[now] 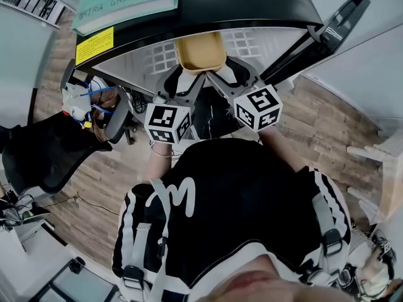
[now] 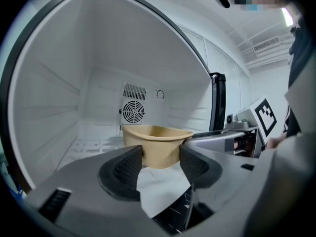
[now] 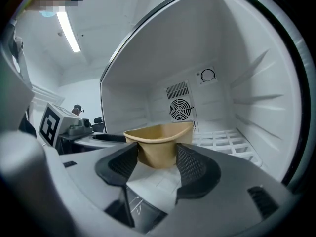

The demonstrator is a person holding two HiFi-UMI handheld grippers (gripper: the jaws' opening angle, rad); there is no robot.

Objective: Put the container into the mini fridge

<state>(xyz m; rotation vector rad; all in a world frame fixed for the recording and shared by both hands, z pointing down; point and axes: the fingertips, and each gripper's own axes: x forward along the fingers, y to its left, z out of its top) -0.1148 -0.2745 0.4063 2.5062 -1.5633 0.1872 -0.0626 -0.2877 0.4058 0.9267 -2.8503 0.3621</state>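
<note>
Tan rounded container (image 1: pixel 200 52), left gripper (image 2: pixel 161 156), right gripper (image 3: pixel 157 156) clamping

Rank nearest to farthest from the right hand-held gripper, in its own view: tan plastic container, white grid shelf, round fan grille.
1. The tan plastic container: between the jaws, gripped from both sides.
2. The white grid shelf: low on the right, beyond the container.
3. The round fan grille: farthest back, centre, above the container's rim.

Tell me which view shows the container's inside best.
Head view: it looks straight down into the container, showing its empty bottom. The two gripper views see it side-on, only outer wall and rim, gripped between the left claw and the right claw.
</note>
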